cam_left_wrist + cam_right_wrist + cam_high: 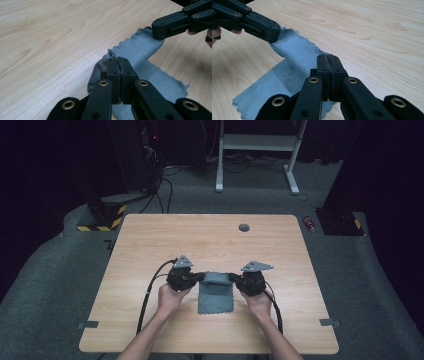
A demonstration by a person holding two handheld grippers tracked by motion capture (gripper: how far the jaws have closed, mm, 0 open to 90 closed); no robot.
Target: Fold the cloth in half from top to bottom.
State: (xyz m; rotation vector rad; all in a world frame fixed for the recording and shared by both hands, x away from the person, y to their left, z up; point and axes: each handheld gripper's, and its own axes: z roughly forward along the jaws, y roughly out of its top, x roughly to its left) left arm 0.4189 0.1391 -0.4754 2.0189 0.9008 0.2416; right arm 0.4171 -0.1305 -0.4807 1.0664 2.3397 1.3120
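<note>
1. Step in hand, as judged: folding the grey cloth, which lies on the wooden table near the person's edge. Its far edge is lifted off the table by both grippers, one at each far corner, while the near part lies flat.
2. To fold well, both corners should travel together toward the near edge, level and at an even pace, so that the raised edge stays taut and lands square on the near edge. Uneven travel would likely skew the crease.
3. The cloth is thin and limp; some tension between the corners should keep the middle from sagging or bunching.
4. Left gripper: jaws fully closed, pinching the cloth's far left corner between the tips.
5. Right gripper: jaws likewise fully closed, clamped on the far right corner.
6. In each gripper view the opposite gripper appears farther off, gripping the other corner, with the lifted strip of cloth spanning between them.
</note>
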